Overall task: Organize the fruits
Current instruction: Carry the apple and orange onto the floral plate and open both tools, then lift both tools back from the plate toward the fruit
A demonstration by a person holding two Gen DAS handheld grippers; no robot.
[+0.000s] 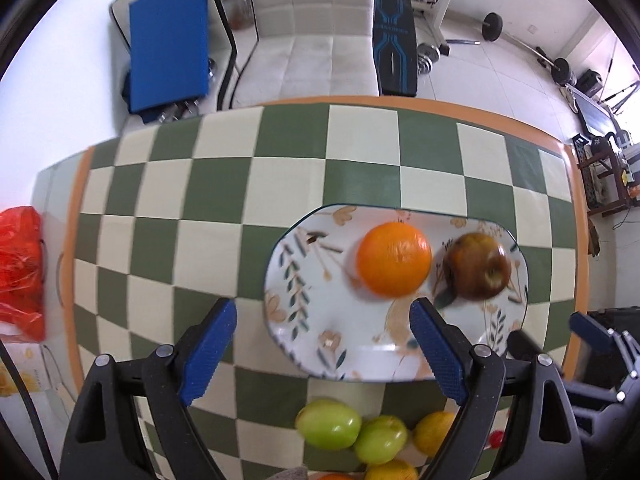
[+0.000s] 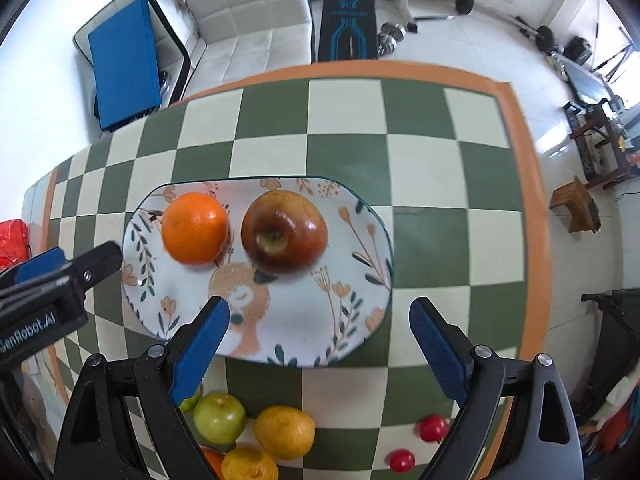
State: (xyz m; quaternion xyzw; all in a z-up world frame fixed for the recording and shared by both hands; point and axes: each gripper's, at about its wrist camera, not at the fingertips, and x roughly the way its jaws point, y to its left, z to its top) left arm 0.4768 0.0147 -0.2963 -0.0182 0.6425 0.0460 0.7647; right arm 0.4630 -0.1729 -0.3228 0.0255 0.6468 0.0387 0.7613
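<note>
A floral oval plate (image 1: 320,344) (image 2: 360,272) lies on the checkered tablecloth and holds an orange (image 1: 394,258) (image 2: 195,227) and a dark red apple (image 1: 478,266) (image 2: 285,231) side by side. My left gripper (image 1: 323,322) hovers open above the plate's near left part, empty. My right gripper (image 2: 319,320) hangs open over the plate's near edge, empty. Nearer to me lie loose green fruits (image 1: 328,424) (image 2: 219,418), yellow citrus (image 1: 434,432) (image 2: 284,431) and two small red fruits (image 2: 433,428). The left gripper's side (image 2: 60,280) shows at the left of the right wrist view.
The tablecloth (image 1: 224,184) (image 2: 424,168) has an orange border near the table's edges. A red plastic bag (image 1: 20,268) sits at the far left. Beyond the table are a white sofa (image 1: 316,32), a blue cushion (image 1: 168,40) and gym equipment (image 2: 348,20).
</note>
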